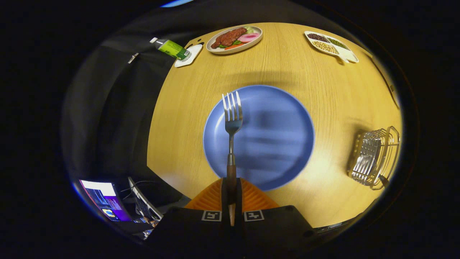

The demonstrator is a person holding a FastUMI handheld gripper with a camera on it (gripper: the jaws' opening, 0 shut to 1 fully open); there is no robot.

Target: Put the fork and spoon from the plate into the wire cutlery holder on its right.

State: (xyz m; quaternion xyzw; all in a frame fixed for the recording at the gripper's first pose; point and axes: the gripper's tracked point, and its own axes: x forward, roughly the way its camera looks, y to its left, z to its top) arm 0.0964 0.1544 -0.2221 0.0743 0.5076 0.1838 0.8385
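Observation:
My gripper [231, 196] is shut on the brown handle of a metal fork [232, 118]. The fork sticks straight out ahead of the fingers, tines forward, held above the blue plate [280, 140]. The plate lies on the wooden table just beyond the fingers and looks blurred; no spoon can be made out on it. The wire cutlery holder [373, 158] stands on the table to the right of the plate, and a dark handle tip pokes out at its near end.
Beyond the plate, a dish of food [234, 39] sits at the table's far side, with a green bottle [171, 49] on a white coaster to its left and a divided tray of beans [330, 45] to its right. A lit screen [106, 199] sits off the table's near left.

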